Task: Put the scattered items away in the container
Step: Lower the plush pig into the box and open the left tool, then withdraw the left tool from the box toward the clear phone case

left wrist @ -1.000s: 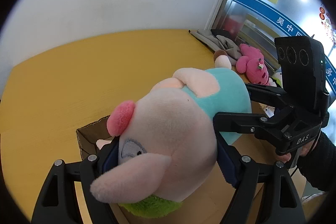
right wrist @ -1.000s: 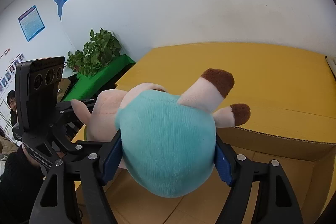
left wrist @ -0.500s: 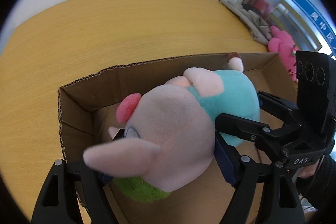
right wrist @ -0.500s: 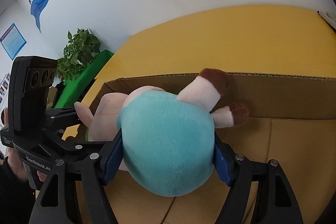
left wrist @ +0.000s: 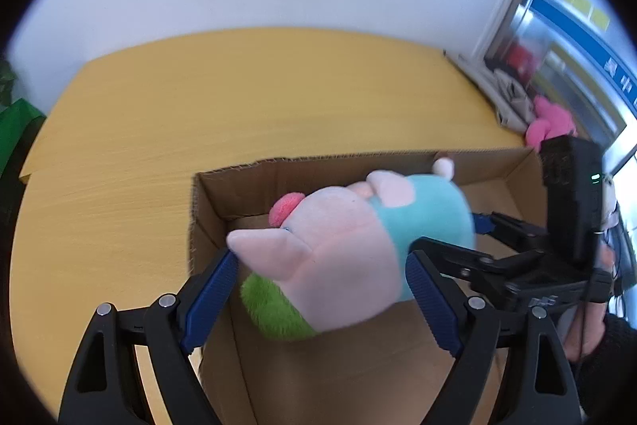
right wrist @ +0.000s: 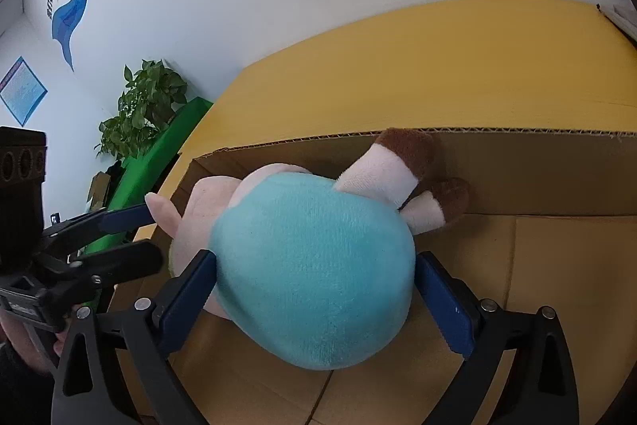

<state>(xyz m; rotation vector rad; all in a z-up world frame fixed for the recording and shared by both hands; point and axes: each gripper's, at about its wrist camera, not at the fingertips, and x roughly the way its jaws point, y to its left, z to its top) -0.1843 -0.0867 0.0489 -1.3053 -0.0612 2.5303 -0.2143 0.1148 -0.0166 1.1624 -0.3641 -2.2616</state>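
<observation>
A plush pig (left wrist: 350,257) with a pink head, teal body and brown-tipped feet lies inside the open cardboard box (left wrist: 318,162). My left gripper (left wrist: 322,289) is open, its blue pads (left wrist: 211,289) spread clear of the pig's head. My right gripper (right wrist: 314,289) is at the teal body (right wrist: 314,265), its pads (right wrist: 446,305) touching the sides or just apart from them. The box's far wall (right wrist: 517,154) stands behind the pig's feet (right wrist: 410,150). A green plush item (left wrist: 270,309) lies under the pig's head.
The box sits on a yellow wooden table (left wrist: 199,106). A pink plush toy (left wrist: 549,122) and grey items (left wrist: 505,90) lie at the table's far right. A potted plant (right wrist: 143,106) and green surface (right wrist: 159,154) stand beyond the table's left edge.
Both grippers carried the pig down into the box. My left gripper has opened and drawn back from the head. My right gripper's pads have widened around the body.
</observation>
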